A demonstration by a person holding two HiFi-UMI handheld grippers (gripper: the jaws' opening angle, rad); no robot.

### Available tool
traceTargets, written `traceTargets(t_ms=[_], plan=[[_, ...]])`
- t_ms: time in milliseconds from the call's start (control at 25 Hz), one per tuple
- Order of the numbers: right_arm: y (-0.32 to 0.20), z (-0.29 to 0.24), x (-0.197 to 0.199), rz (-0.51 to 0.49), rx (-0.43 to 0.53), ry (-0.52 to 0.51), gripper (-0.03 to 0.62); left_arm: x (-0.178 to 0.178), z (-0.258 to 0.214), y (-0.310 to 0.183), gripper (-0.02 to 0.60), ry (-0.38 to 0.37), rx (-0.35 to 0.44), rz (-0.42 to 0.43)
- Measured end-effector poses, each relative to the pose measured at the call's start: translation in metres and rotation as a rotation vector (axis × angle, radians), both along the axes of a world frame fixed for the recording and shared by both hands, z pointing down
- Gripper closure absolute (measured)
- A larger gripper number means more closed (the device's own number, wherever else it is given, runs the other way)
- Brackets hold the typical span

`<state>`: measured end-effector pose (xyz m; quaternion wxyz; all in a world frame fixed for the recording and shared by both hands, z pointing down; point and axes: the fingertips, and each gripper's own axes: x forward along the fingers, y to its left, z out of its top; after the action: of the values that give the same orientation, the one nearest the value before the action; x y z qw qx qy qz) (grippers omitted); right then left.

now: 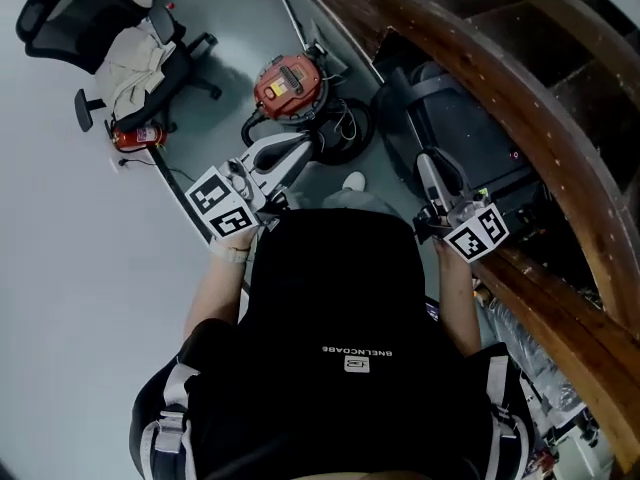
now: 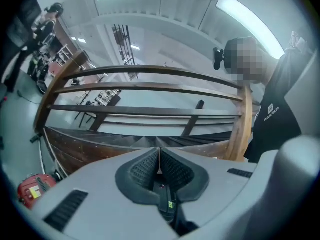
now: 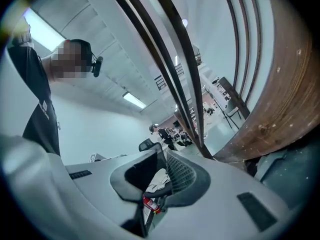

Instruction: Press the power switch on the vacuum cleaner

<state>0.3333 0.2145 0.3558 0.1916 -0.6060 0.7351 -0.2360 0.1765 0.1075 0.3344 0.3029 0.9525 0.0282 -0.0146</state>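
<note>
The vacuum cleaner is a red canister with a black hose coiled beside it, standing on the grey floor ahead of me. It also shows as a red shape, the vacuum cleaner, at the lower left of the left gripper view. My left gripper is held in the air short of it, pointing toward it, jaws shut on nothing. My right gripper is off to the right beside the wooden railing, well away from the vacuum. Its jaws stand a little apart with nothing between them.
A curved wooden railing runs along the right, with a black machine at its foot. A black office chair draped with cloth and a red fire extinguisher stand at the upper left. A metal wand lies beyond the vacuum.
</note>
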Motion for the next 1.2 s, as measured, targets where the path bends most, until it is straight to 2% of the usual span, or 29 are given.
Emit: traceTargets(t_ms=[240,560,760,960,1200], plan=[[-0.046,0.013,-0.013,-0.187,-0.024,-0.019,0.519,-0.030,0.005,-0.013,0.565,-0.020,-0.020,-0.193],[-0.116,0.012,-0.078,-0.407,-0.047,0.046,0.519,-0.101,0.001,-0.043,0.565,-0.017,-0.025,-0.382],[-0.164,0.029,-0.113,-0.473,-0.105,0.088,0.519,-0.143,-0.003,-0.066,0.565,0.004,-0.027,-0.463],[-0.207,0.057,-0.147,-0.531,-0.173,0.141,0.519,-0.182,0.008,-0.084,0.565,-0.006,-0.027,-0.541],[-0.254,0.098,-0.179,-0.588,-0.260,0.233,0.531,-0.209,0.020,-0.107,0.565,-0.033,-0.023,-0.605]])
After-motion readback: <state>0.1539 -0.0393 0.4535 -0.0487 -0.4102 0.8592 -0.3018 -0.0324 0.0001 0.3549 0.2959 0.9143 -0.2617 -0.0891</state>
